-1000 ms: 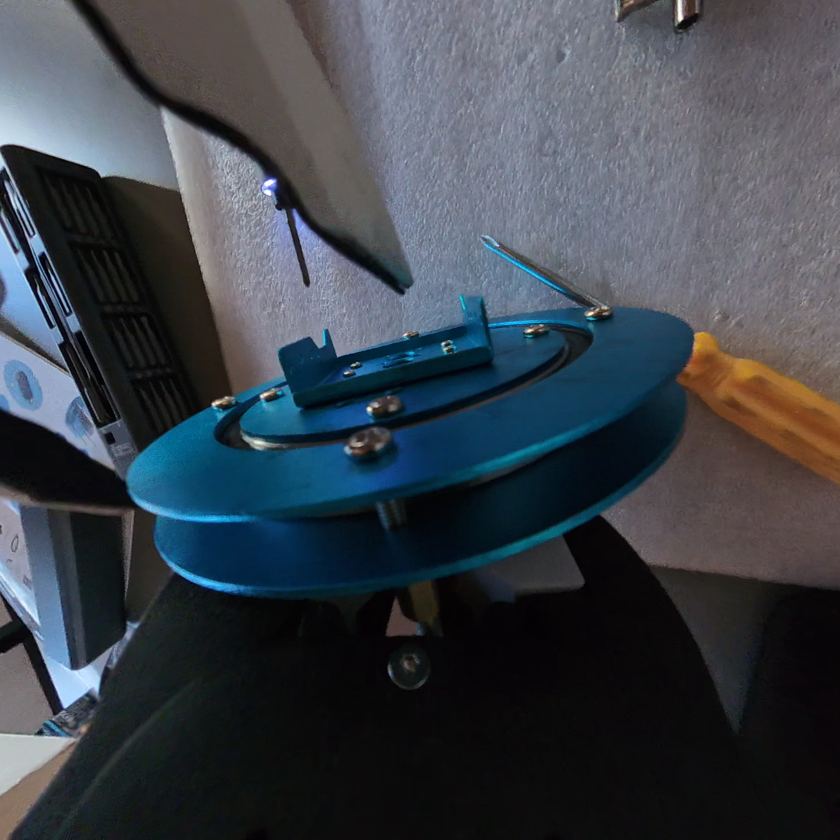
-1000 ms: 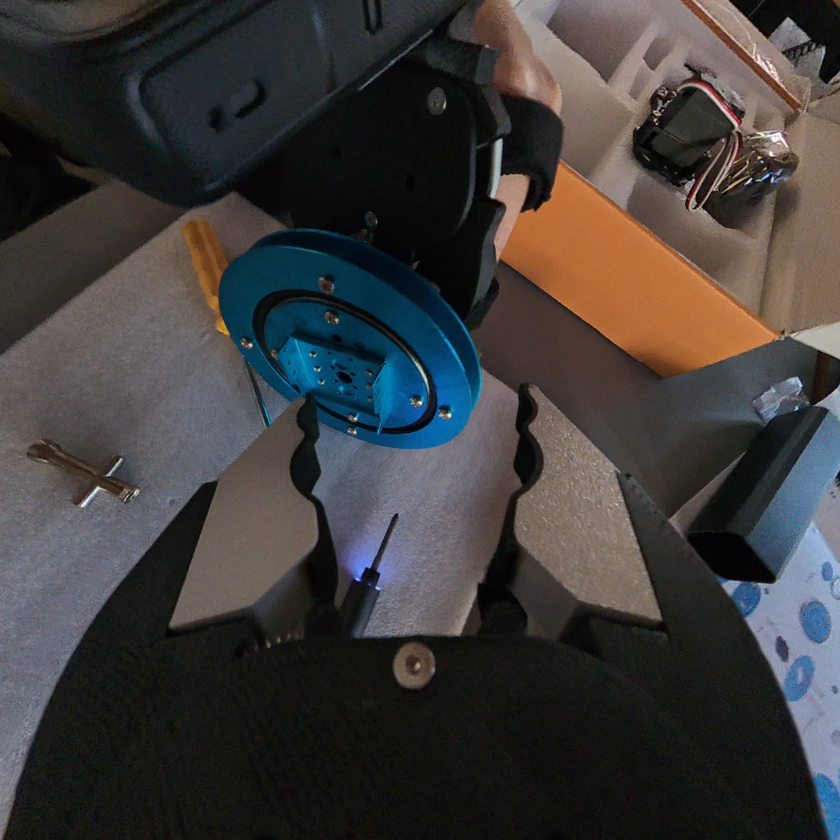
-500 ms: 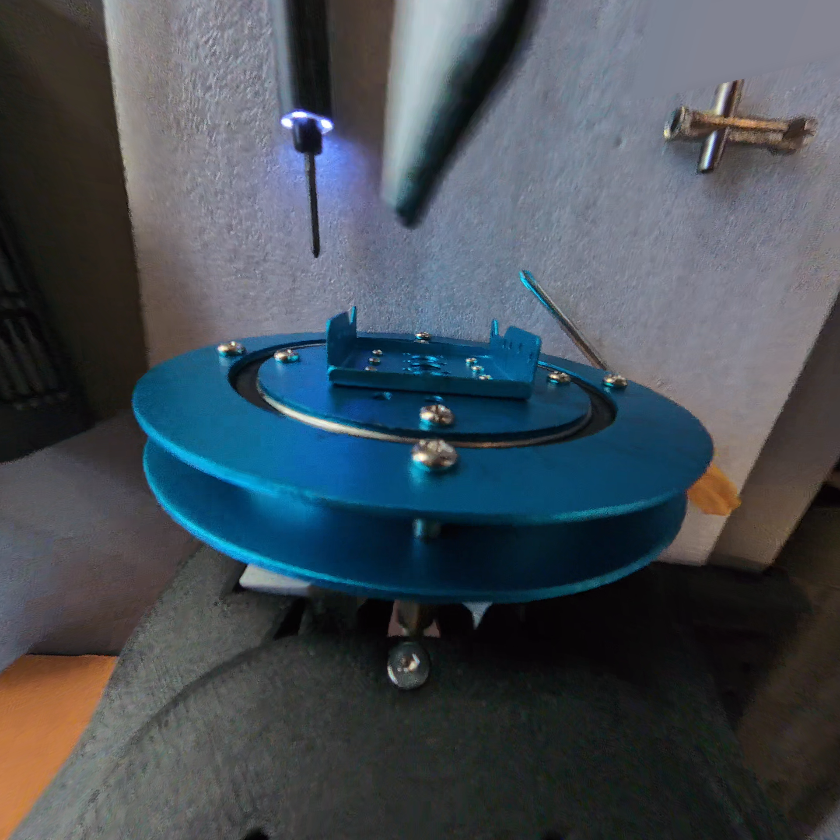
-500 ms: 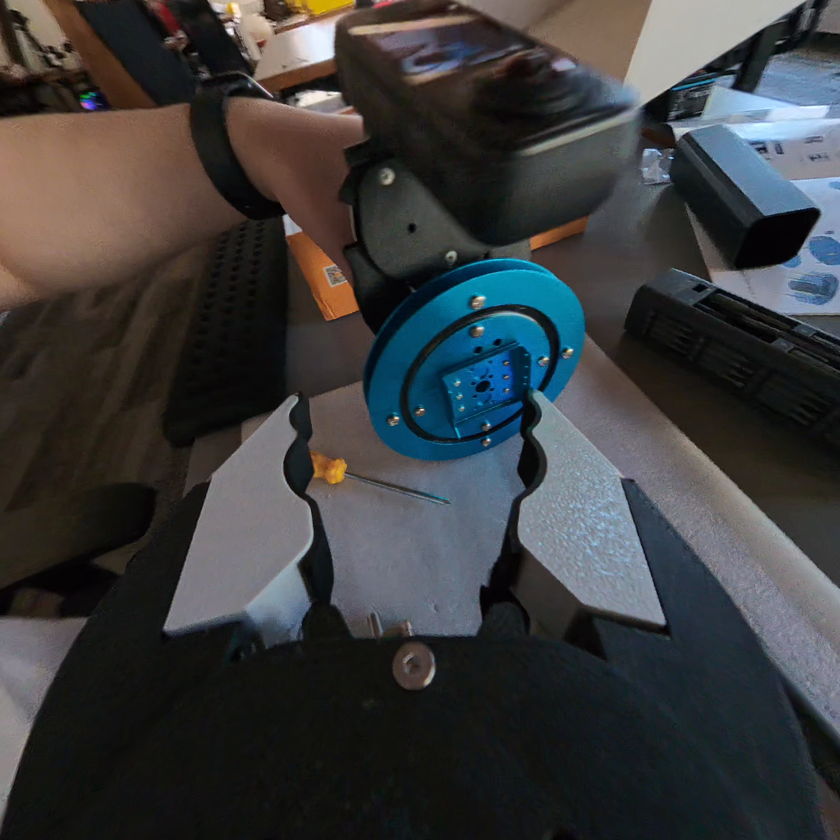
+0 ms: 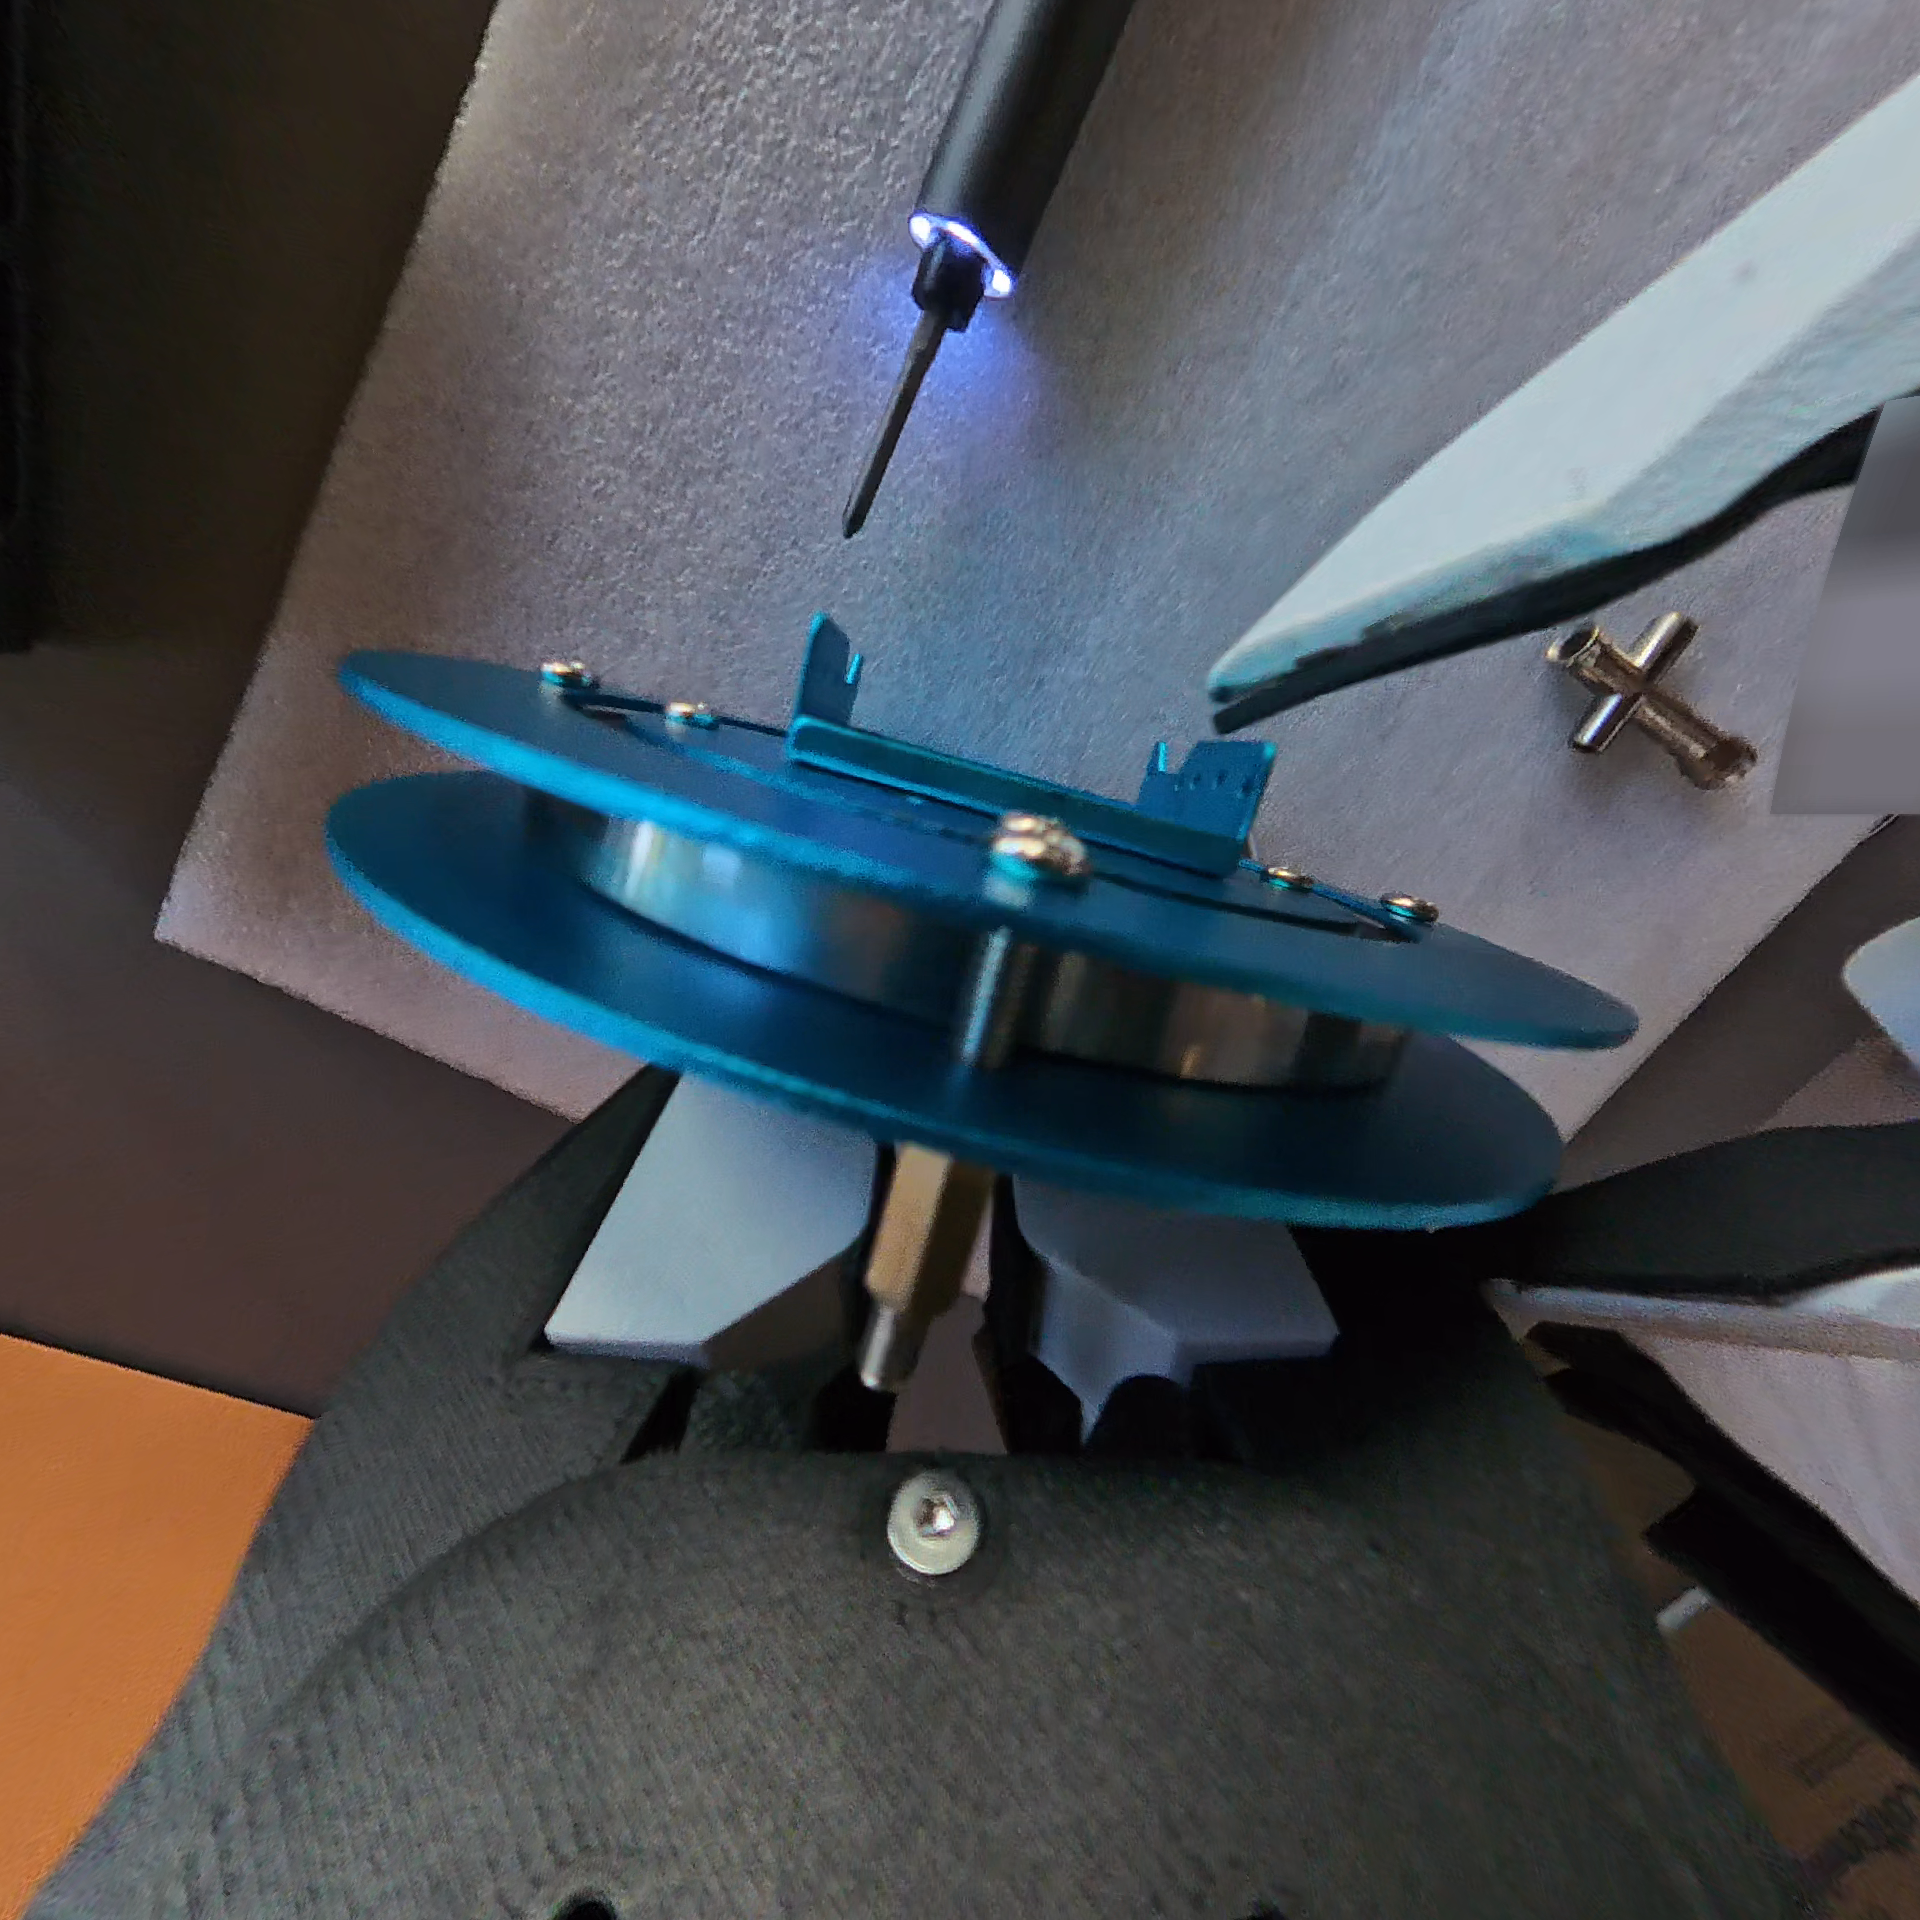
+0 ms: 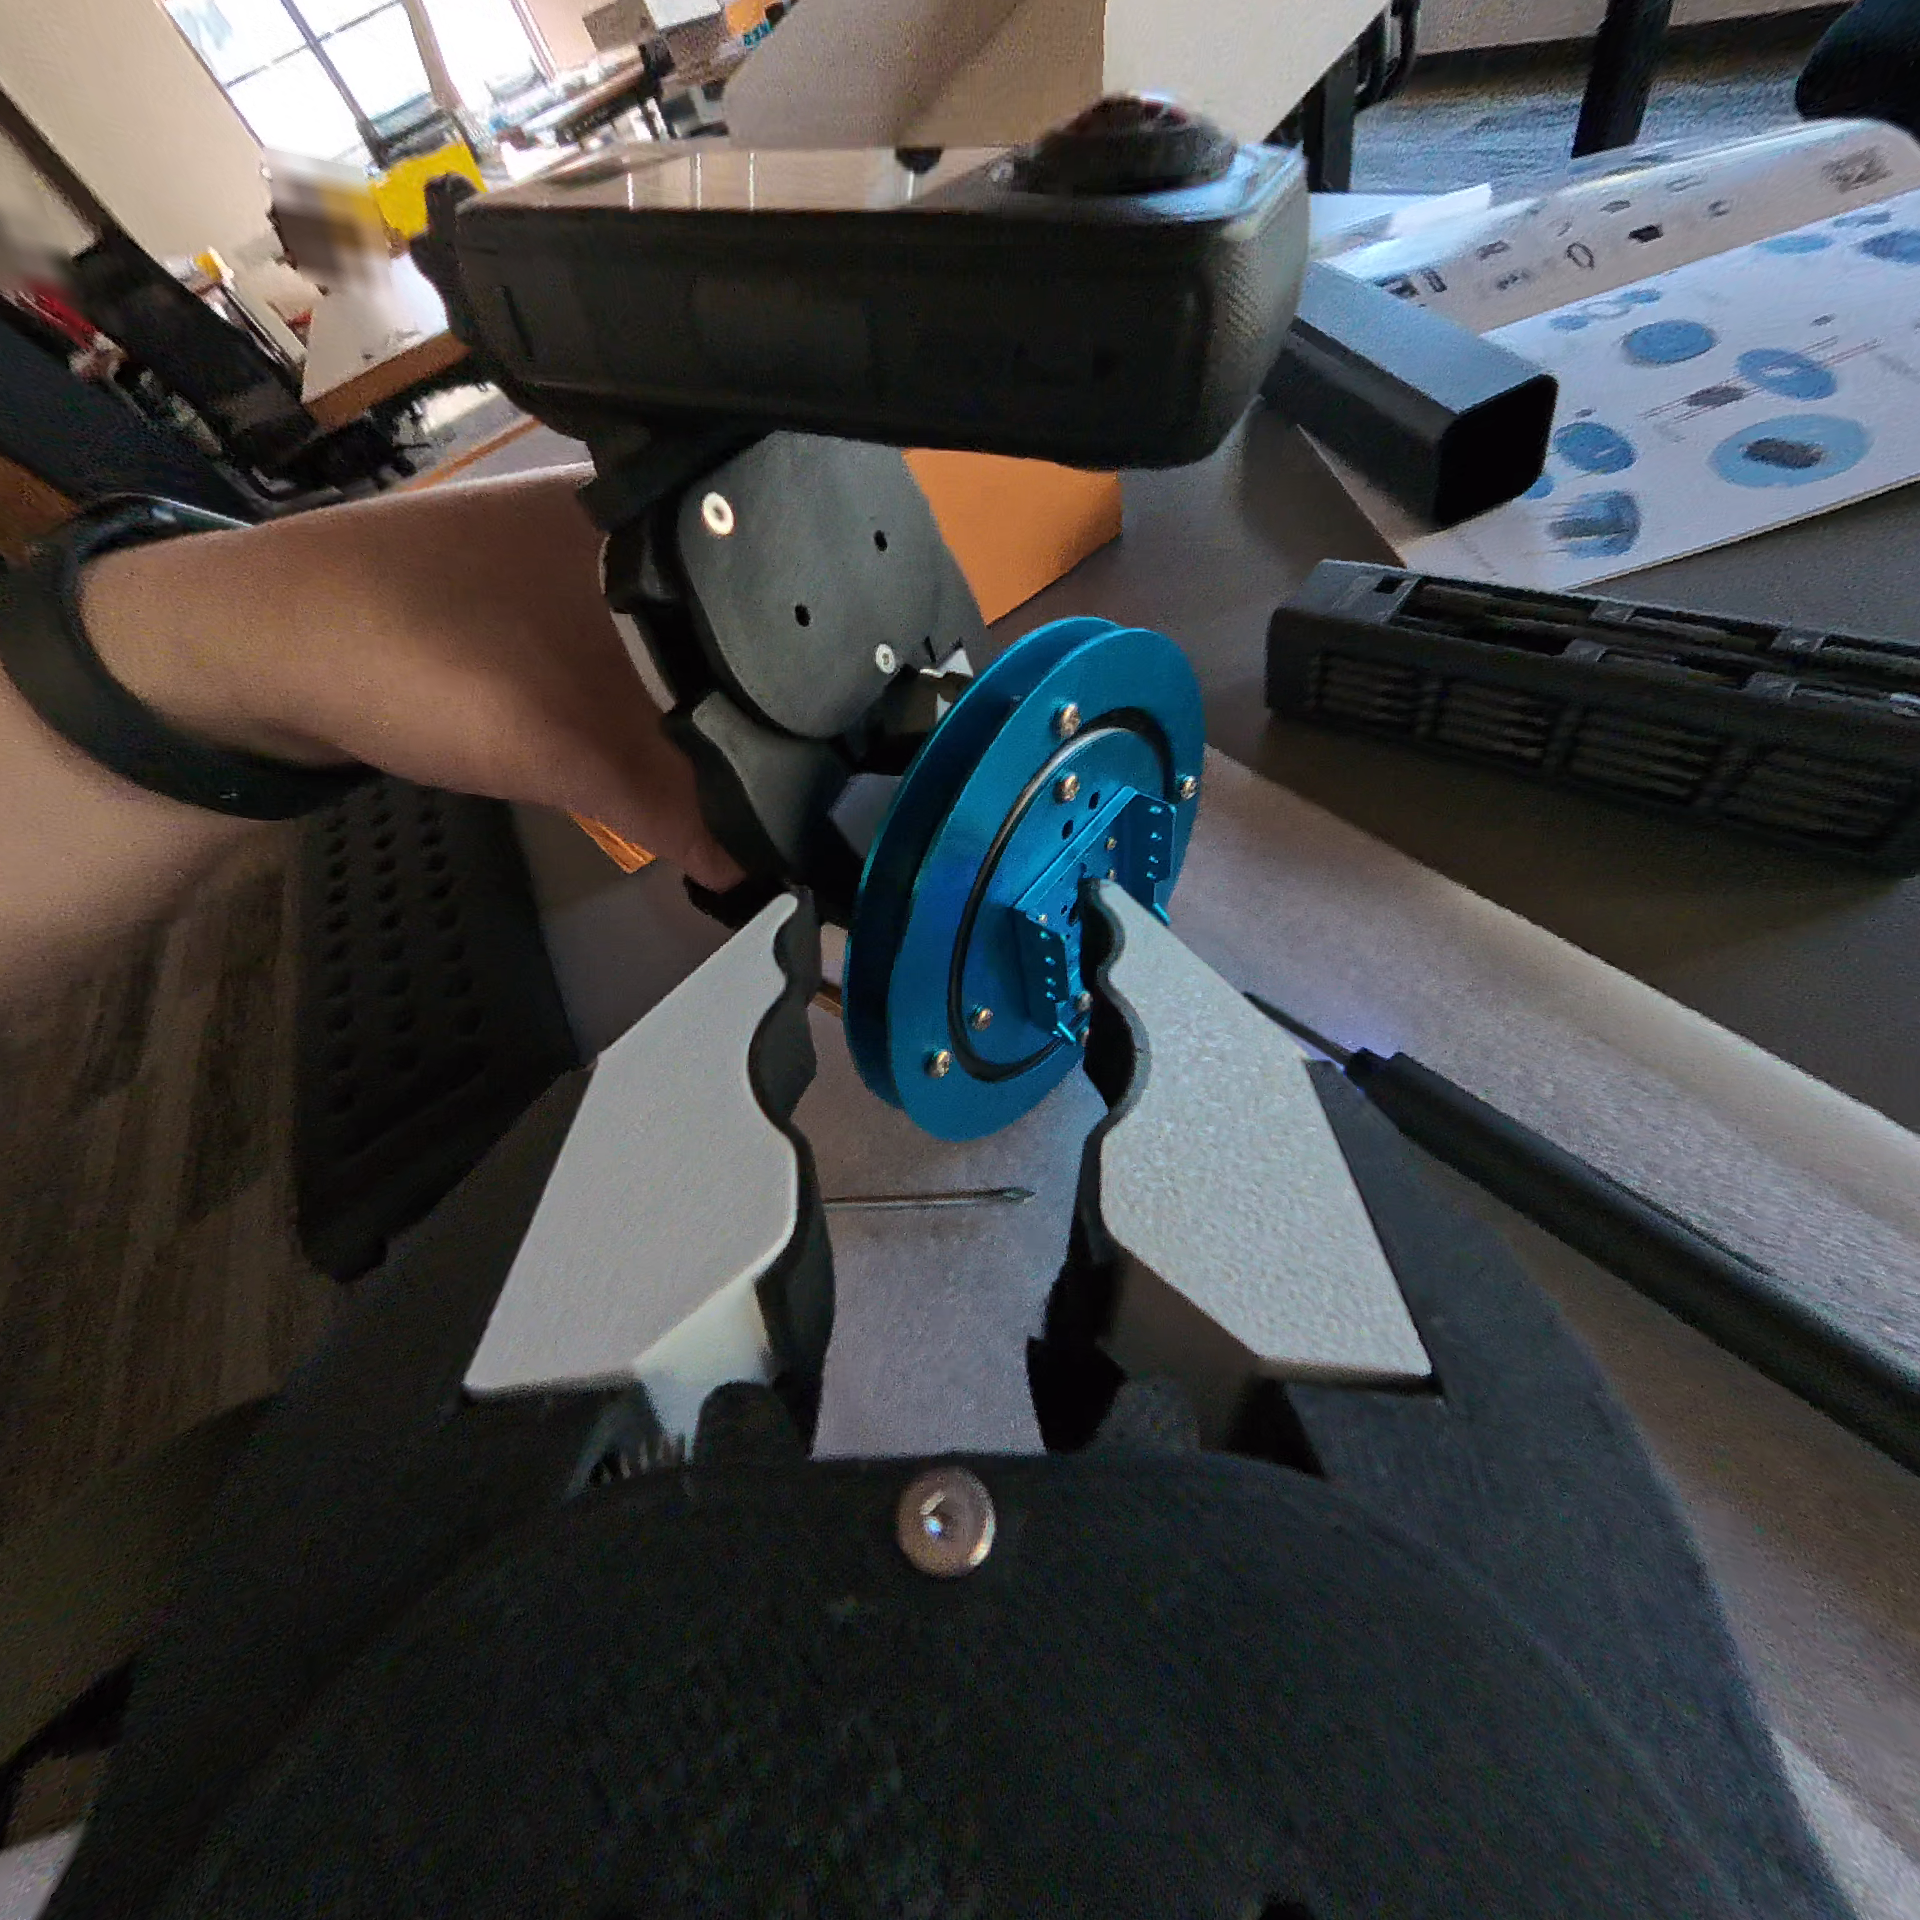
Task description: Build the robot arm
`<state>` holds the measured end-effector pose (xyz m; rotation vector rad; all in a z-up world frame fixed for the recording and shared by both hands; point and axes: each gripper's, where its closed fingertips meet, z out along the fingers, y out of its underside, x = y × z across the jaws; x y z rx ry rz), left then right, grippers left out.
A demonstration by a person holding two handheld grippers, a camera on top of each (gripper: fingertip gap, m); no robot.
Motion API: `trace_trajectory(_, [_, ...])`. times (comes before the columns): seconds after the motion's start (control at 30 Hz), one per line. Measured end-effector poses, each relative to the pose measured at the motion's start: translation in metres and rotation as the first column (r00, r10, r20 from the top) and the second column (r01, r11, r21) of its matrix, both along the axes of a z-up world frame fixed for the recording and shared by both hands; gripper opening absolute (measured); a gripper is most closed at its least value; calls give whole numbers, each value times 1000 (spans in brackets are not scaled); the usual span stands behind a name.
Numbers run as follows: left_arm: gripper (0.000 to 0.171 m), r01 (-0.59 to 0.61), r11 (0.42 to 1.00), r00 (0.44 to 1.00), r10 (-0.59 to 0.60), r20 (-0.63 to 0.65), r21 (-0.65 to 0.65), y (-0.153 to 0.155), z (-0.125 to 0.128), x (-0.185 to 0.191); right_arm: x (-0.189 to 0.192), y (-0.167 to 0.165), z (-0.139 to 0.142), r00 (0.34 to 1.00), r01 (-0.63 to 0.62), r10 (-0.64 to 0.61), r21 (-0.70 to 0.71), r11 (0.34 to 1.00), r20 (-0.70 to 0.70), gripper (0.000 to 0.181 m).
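Observation:
My left gripper (image 5: 935, 1195) is shut under a blue two-disc wheel (image 5: 935, 1060) and holds it tilted above the grey foam mat (image 5: 623, 416). A blue bracket (image 5: 1018, 769) is screwed on the wheel's top face. In the right wrist view the left gripper (image 6: 894, 748) holds the wheel (image 6: 1101, 675) on edge, facing me. My right gripper (image 6: 945, 914) is open, its right fingertip just in front of the bracket (image 6: 1127, 826). A black electric screwdriver (image 6: 1621, 1205) with a lit tip runs beside my right finger; what holds it is out of view. Its bit (image 5: 862, 499) points at the wheel, apart from it.
A cross-shaped metal wrench (image 5: 1642, 707) and a thin screwdriver shaft (image 6: 925, 1198) lie on the mat. A black bit case (image 6: 1558, 707), a black sleeve (image 6: 1423, 416) and a printed sheet (image 6: 1714, 395) are at the right. An orange box (image 6: 1008, 509) stands behind, a black perforated pad (image 6: 416, 987) at the left.
The left gripper has turned and tilted the wheel. The right gripper has come closer to the wheel's face. The lit screwdriver now shows to the right of the right finger.

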<state>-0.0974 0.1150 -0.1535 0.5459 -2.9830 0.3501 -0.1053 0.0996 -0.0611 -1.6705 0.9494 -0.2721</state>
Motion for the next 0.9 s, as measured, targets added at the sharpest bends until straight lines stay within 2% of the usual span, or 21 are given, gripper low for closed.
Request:
trace_trajectory(0.03, [6, -24, 1000, 1000, 24, -9, -4, 0, 0, 0, 1, -1, -2, 1000, 1, -1, -36, 999, 3, 49])
trace_trajectory(0.17, [5, -142, 989, 986, 136, -98, -51, -4, 1, -2, 4, -6, -3, 998, 43, -33, -209, 977, 49, 40])
trace_trajectory(0.3, [4, -184, 978, 973, 166, -158, -103, -11, 2, -6, 13, -15, -10, 994, 84, -54, -354, 931, 94, 18])
trace_trajectory(0.47, [5, -214, 953, 969, 180, -172, -212, 2, 18, -9, 21, -28, -13, 999, 31, -39, -298, 954, -21, 17])
trace_trajectory(0.67, [10, -343, 867, 939, 306, -156, -362, 34, 36, -9, 22, -29, -14, 996, -18, -7, -257, 966, -94, 16])
trace_trajectory(0.83, [12, -307, 819, 942, 334, -32, -484, 35, 45, -12, 22, -19, -11, 995, -32, 2, -306, 951, -98, 15])
trace_trajectory(0.9, [13, -267, 817, 947, 320, 17, -511, 29, 45, -15, 22, -17, -11, 996, -36, 6, -342, 939, -88, 15])
